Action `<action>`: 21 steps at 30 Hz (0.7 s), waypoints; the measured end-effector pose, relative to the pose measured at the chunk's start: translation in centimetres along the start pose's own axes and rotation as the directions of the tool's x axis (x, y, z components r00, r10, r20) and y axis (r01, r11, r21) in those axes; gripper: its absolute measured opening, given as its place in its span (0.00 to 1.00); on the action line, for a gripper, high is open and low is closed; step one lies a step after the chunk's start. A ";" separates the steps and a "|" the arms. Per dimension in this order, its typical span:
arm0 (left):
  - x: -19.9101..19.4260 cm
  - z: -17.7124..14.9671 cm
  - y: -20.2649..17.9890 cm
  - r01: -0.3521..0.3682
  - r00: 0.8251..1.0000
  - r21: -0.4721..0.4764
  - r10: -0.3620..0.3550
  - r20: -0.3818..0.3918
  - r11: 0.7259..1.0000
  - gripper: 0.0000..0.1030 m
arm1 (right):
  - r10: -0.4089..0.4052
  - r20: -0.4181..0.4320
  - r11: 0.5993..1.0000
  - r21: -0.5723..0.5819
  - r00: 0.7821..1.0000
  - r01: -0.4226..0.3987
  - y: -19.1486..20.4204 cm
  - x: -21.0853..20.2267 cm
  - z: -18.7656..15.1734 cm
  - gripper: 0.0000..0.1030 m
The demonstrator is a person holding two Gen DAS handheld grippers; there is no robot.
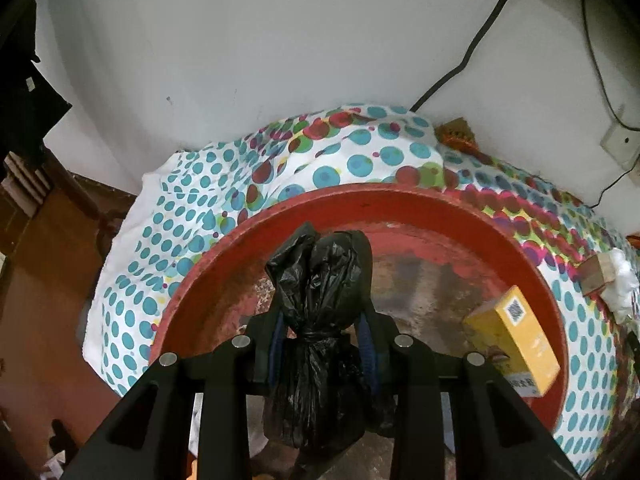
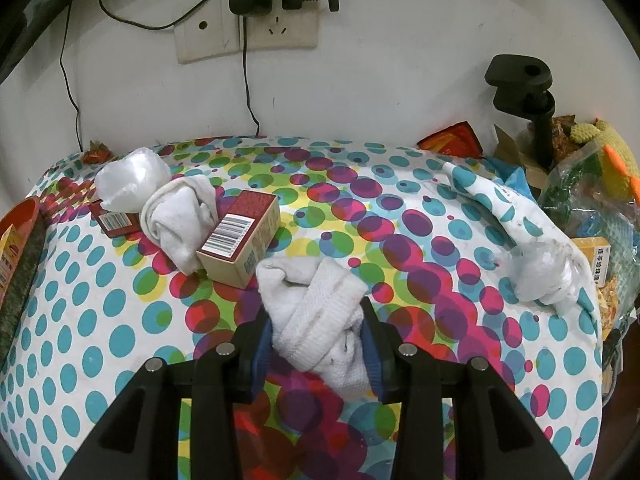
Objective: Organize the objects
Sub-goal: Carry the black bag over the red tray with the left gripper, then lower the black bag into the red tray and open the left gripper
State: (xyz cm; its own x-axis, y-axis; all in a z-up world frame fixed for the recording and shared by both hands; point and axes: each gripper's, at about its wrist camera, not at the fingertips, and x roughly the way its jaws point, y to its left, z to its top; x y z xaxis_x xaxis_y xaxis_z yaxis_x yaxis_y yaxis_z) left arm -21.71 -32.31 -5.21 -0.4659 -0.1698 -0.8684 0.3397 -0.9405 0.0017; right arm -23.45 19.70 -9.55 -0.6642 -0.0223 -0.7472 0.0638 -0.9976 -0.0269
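Black bag [image 1: 316, 308] in left claw [image 1: 325, 340]; red basin [image 1: 224, 264] holds yellow box [image 1: 516, 336].

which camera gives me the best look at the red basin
The left wrist view: the red basin fills its middle, showing rim, worn floor and a yellow box inside. The right wrist view catches only a sliver of rim at its left edge.

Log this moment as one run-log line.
left gripper: shut on black bag, over red basin | right gripper: shut on white sock | yellow box: in basin
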 end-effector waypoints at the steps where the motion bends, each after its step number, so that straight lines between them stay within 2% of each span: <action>1: 0.4 0.0 0.0 -0.004 1.000 -0.001 0.004 -0.007 1.000 0.31 | 0.001 0.001 1.000 0.000 1.000 -0.001 0.0 0.0 0.0 0.38; 7: 1.8 0.2 0.0 -0.022 1.000 -0.003 0.022 -0.022 1.000 0.31 | 0.001 -0.008 1.000 0.001 1.000 -0.001 -0.1 0.2 0.1 0.38; 16: 2.4 0.1 1.1 -0.039 0.999 -0.051 0.038 -0.033 0.998 0.39 | -0.001 -0.019 1.000 -0.004 1.000 0.001 0.0 0.3 0.1 0.38; 20: 2.1 -0.1 1.5 -0.046 0.999 -0.066 0.044 -0.024 0.997 0.53 | -0.001 -0.018 1.000 -0.005 1.000 0.001 0.0 0.3 0.1 0.38; 21: 1.9 -0.1 1.5 -0.049 0.999 -0.064 0.048 -0.018 0.997 0.54 | -0.001 -0.019 1.000 -0.005 1.000 0.001 0.0 0.3 0.1 0.38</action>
State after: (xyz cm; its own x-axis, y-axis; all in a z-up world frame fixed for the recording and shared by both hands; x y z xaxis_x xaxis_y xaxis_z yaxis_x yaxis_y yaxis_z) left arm -22.04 -33.98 -6.91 -0.4342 -0.2090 -0.8762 0.4138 -0.9103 0.0121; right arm -23.72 19.71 -9.72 -0.6503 -0.0200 -0.7594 0.0668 -0.9973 -0.0310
